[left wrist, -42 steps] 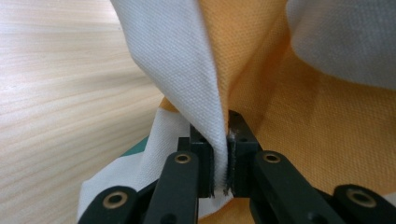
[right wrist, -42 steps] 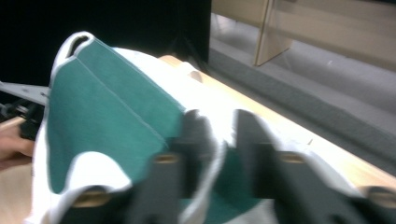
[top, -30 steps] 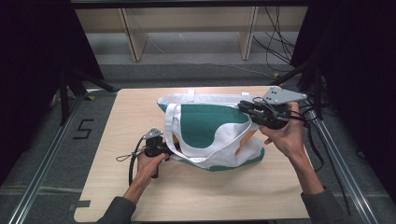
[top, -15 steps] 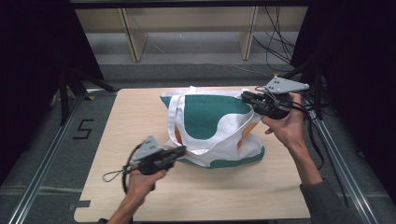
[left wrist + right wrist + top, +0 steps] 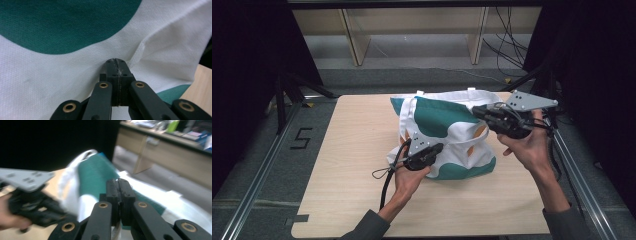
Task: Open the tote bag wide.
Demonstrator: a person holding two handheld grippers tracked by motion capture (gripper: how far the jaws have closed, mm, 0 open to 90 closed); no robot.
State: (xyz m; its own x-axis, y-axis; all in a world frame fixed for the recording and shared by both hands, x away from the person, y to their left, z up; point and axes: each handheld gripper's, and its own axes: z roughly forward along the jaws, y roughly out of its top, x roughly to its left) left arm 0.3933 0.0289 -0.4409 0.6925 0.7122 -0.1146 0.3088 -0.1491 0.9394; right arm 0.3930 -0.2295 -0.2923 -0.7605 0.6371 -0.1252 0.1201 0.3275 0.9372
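Wooden table point(image 5: 352, 200), grey floor point(image 5: 257, 165), shelving point(image 5: 412, 30) behind.

From above, my table point(image 5: 342, 200) is evenly and fairly brightly lit, while the room at both sides falls off into near black. Shadows are soft and short; the bag point(image 5: 447, 130) lays a faint one along its near edge. I see no glare on the wood. Looking along my left gripper point(image 5: 115, 61), the cloth weave is sharp and softly lit. Looking along my right gripper point(image 5: 117, 181), the jaws are crisp but the bag, my other hand and the shelves behind smear with motion blur.
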